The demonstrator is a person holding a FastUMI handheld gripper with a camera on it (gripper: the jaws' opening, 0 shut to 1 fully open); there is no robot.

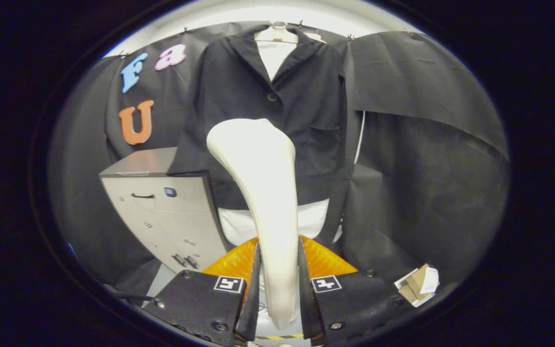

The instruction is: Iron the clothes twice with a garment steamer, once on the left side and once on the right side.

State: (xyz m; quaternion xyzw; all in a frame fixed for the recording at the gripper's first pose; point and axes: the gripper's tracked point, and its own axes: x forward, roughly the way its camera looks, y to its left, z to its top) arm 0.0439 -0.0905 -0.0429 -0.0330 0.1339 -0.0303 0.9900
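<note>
Ahead of you the black cloth wall (pixel 427 159) backs the booth. A dark jacket (pixel 253 86) hangs against it on a pale hanger (pixel 277 33) over a white form, buttoned at the chest, with a pocket on one side. Beside its sleeve stands a grey cabinet (pixel 162 207), drawer fronts facing you. Your gripper (pixel 279 284) has both fingers pressed on the steamer (pixel 263 193), whose white handle rises from between them and whose head stands in front of the jacket's middle. A small cardboard box (pixel 419 284) lies on the floor just beside one finger.
</note>
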